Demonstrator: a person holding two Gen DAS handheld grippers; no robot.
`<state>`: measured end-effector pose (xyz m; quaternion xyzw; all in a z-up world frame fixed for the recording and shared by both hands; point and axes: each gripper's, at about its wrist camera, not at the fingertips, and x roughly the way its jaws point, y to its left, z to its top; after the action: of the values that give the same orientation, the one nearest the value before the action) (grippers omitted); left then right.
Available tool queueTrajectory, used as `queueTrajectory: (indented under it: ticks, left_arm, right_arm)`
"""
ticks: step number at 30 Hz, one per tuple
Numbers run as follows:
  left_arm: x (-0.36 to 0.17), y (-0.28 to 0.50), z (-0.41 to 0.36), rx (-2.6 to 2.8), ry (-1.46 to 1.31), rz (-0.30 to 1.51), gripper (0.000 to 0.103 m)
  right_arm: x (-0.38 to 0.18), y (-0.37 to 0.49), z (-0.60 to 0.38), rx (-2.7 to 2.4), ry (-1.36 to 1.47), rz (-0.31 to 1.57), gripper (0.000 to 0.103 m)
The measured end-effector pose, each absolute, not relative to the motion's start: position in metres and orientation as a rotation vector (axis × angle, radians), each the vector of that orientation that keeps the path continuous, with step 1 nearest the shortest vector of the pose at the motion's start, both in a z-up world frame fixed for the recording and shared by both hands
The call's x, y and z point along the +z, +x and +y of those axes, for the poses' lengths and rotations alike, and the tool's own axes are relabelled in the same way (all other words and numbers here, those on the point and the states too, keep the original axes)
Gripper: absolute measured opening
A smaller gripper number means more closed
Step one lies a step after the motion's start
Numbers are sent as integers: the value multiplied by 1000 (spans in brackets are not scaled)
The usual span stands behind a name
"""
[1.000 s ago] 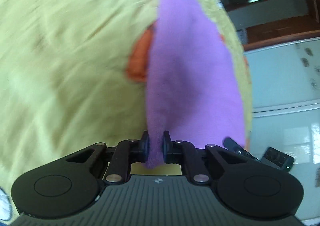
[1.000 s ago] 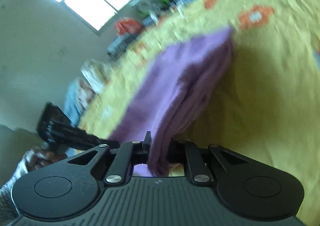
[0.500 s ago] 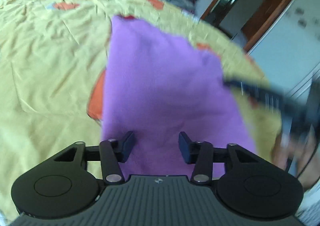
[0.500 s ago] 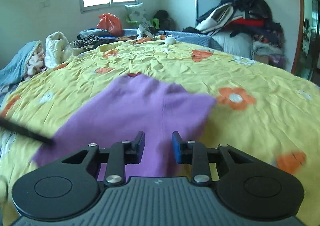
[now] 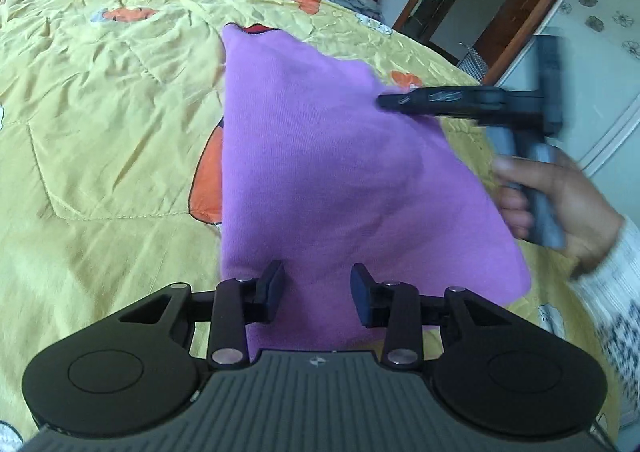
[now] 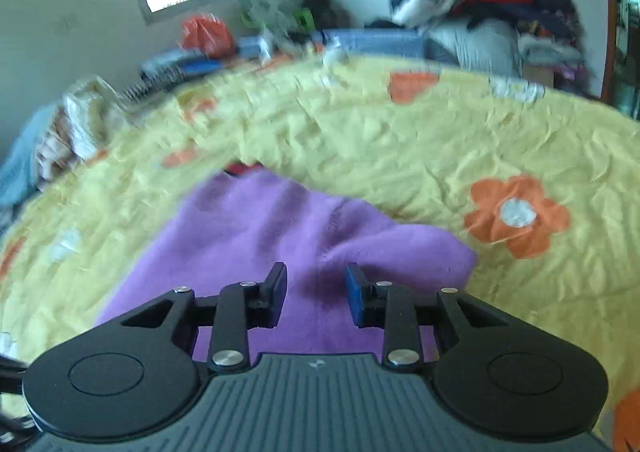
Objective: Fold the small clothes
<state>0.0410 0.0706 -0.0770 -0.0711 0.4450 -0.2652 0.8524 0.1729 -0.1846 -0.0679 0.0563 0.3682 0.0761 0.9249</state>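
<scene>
Purple cloth (image 5: 340, 156) was laid flat on bed (image 5: 100, 124) for folding; left tool (image 5: 316, 292) & right tool (image 6: 316, 294) were released, nothing gripped.

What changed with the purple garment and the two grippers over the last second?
Both grippers let go: a second ago the left gripper and right gripper were each clamped on a bunched, lifted edge of the purple garment; now their jaws stand apart with nothing pinched, and the garment lies spread flat on the yellow flowered quilt. The quilt itself stayed as it was.
</scene>
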Motion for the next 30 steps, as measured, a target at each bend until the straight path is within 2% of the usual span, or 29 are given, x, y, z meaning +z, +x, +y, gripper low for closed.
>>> queueTrajectory:
  ticks: [4, 5, 6, 7, 8, 9, 10, 14, 17, 19, 21, 23, 24, 28, 30]
  left_arm:
    - [-75, 36, 72, -544, -157, 927, 41]
    - [-73, 35, 74, -543, -172, 934, 42]
    - [-71, 33, 76, -546, -187, 936, 49]
    - [-69, 31, 77, -547, -188, 932, 54]
    - [-67, 27, 76, -551, -173, 924, 64]
    - [-65, 22, 75, -550, -154, 912, 69]
    - [-63, 17, 72, -541, -133, 896, 70]
    - [-67, 7, 59, -490, -80, 893, 71]
    - [-71, 1, 52, -465, -46, 879, 72]
    - [-72, -3, 48, -452, -15, 861, 72]
    - [-74, -6, 45, -437, 0, 850, 74]
    - [-74, -8, 42, -428, 20, 839, 76]
    - [-75, -9, 41, -422, 25, 833, 77]
    - [-78, -13, 37, -416, 42, 814, 81]
    - [-79, -16, 35, -414, 57, 805, 82]
  right_arm:
    - [-59, 177, -190, 131, 177, 743, 32]
    - [-52, 166, -187, 101, 166, 731, 33]
    - [-47, 150, -183, 85, 159, 718, 35]
    - [-44, 130, -179, 87, 155, 707, 45]
    - [-44, 108, -177, 93, 151, 694, 67]
    - [-45, 85, -171, 83, 143, 681, 88]
    - [-47, 67, -165, 78, 127, 673, 91]
    - [-61, 23, -129, 97, -19, 656, 88]
    - [-87, 18, -114, 57, -214, 685, 83]
    - [-88, 19, -143, 78, -42, 688, 83]
    - [-79, 10, -147, 23, -52, 677, 82]
    - [-67, -6, -140, 15, -69, 644, 68]
    - [-64, -12, -138, 36, -51, 634, 66]
    - [-80, -21, -129, 5, -139, 684, 66]
    - [-83, -27, -143, -33, -60, 671, 77]
